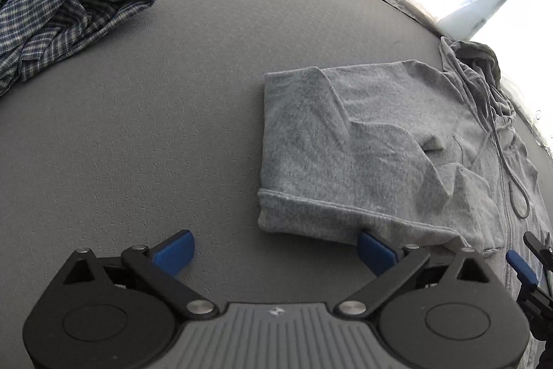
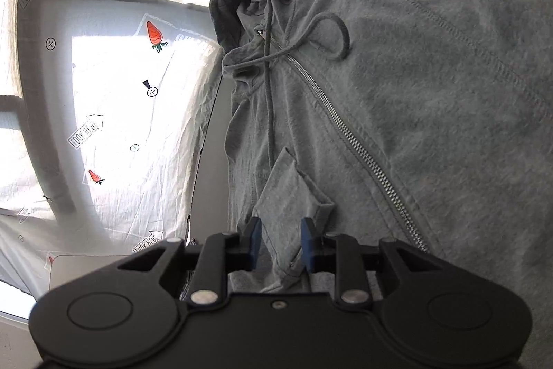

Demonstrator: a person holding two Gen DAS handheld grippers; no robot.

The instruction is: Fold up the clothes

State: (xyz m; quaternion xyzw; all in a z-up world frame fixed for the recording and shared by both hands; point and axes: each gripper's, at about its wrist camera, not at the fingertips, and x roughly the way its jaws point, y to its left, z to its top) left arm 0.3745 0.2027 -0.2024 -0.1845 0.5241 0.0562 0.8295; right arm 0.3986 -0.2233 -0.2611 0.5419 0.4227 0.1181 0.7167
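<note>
— Gripping a fold of the grey hoodie (image 2: 397, 92), the right gripper (image 2: 280, 242) has its fingers closed in on the cloth near the zip (image 2: 345, 134).

— And the left gripper (image 1: 276, 251)?

— Spread wide, holding nothing, one finger (image 1: 375, 251) touching the hem. The hoodie lies ahead and rightward on the grey mat (image 1: 172, 144), partly folded; a plaid shirt (image 1: 62, 12) sits crumpled far left.
</note>
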